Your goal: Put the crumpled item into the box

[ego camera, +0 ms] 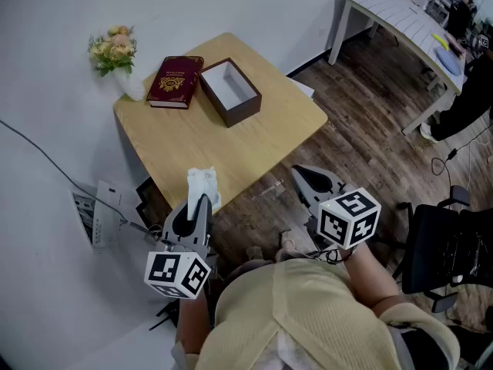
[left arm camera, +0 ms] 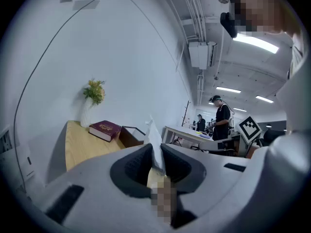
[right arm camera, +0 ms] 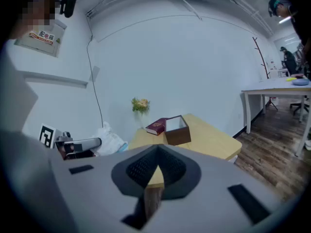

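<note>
While the person is standing at the near side of a light wooden table, the left gripper is pinching a crumpled white paper tissue between its jaws. Seen from the left gripper view, the jaws are standing only slightly apart, pressing on the thin lower part of the tissue, and the rest of it is sticking up past the tips as a ragged white flap. From the head view, the tissue is showing against the table's near edge, well apart from the box.

That box, dark brown outside and white inside, is sitting open and upright towards the far side of the tabletop, and nothing is showing inside it. A dark red book with gold print is lying flat just beside the box on its left. Beyond the book, at the table's far left corner, a white vase of yellow flowers is standing against the wall.

The right gripper is hanging off the table's near right corner, over the wood-plank floor. In the right gripper view, its jaws are meeting at the tips with nothing between them, and it is pointing towards the table and the box.

A white slatted table is standing at the far right, with a person in black working beside it. A black chair is standing at the right edge.
</note>
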Motion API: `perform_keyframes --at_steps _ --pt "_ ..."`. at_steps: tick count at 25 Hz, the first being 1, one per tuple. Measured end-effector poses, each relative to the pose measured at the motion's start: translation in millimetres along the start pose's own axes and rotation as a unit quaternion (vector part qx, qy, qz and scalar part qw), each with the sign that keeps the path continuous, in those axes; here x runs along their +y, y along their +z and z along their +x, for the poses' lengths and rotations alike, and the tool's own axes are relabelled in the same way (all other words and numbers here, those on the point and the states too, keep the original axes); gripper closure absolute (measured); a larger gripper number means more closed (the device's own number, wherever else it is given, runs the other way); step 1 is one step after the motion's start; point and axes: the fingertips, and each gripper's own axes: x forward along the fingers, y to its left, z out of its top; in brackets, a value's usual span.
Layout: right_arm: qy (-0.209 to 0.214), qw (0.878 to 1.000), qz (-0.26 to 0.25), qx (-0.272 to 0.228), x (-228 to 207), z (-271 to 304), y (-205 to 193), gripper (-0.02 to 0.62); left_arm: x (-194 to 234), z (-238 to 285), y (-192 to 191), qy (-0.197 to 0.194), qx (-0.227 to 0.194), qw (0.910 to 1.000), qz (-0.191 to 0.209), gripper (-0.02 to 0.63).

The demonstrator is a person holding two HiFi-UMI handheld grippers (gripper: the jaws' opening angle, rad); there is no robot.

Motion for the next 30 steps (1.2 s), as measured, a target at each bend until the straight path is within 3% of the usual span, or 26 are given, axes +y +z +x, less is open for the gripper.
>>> perform_keyframes --at_steps 30 --pt "0.055 0.998 0.008 0.021 -49 16 7 0.566 -28 53 -15 0.038 0.013 0.9991 -0.011 0.541"
